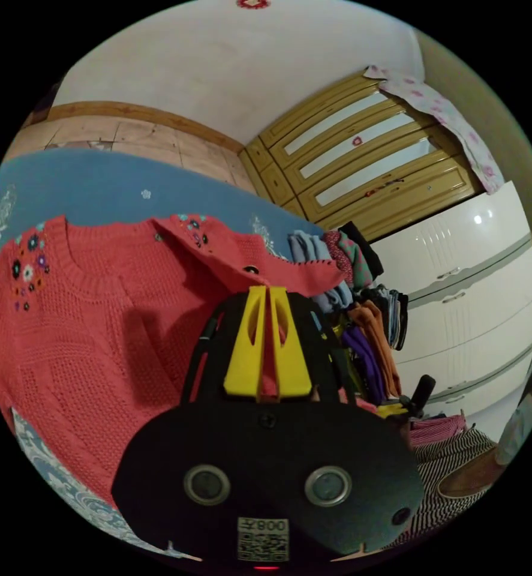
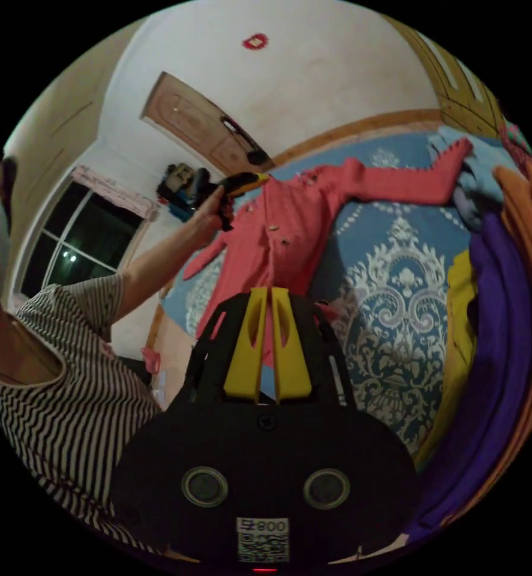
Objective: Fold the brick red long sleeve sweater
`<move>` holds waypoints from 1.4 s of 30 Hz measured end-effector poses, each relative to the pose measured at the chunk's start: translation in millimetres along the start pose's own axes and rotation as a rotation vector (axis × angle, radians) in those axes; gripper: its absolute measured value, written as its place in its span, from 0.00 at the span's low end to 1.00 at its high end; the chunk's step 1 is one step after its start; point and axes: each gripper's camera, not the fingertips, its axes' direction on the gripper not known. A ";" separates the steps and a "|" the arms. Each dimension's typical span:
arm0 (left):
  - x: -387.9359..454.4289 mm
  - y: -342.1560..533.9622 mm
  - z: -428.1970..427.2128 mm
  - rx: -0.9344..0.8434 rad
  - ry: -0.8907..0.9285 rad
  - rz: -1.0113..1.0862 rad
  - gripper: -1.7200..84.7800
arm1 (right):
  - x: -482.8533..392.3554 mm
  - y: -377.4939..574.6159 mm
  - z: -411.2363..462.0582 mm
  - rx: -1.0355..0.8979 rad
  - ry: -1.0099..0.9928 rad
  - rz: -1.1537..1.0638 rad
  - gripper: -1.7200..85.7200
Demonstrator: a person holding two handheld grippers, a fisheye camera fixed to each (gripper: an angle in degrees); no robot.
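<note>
Sweater (image 1: pixel 92 336): brick red knit, held up mid-frame over the blue patterned bedspread (image 2: pixel 397 336).
Left tongs (image 1: pixel 268 292): clamped on sweater fabric.
Right tongs (image 2: pixel 270 292): pinching sweater's lower edge.

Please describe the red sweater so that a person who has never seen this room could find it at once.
Look at the blue patterned bedspread beside the stack of folded clothes. Held up above it by the left gripper and right gripper is the brick red knitted long sleeve sweater. Unlike the folded pieces, it hangs spread open, with small embroidered flowers near the collar and buttons down the front.
</note>
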 end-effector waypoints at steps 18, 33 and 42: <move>-79.8 32.3 -77.1 -0.004 -0.163 -0.199 0.03 | -18.7 -14.0 154.3 -0.409 -0.268 -0.158 0.03; -35.8 146.5 -182.9 0.149 -0.180 -0.206 0.11 | -8.6 -22.9 206.8 -0.481 -0.331 -0.132 0.06; 7.6 378.8 -267.4 0.088 -0.230 -0.454 0.15 | 64.9 10.2 134.4 -0.307 -0.020 0.112 0.11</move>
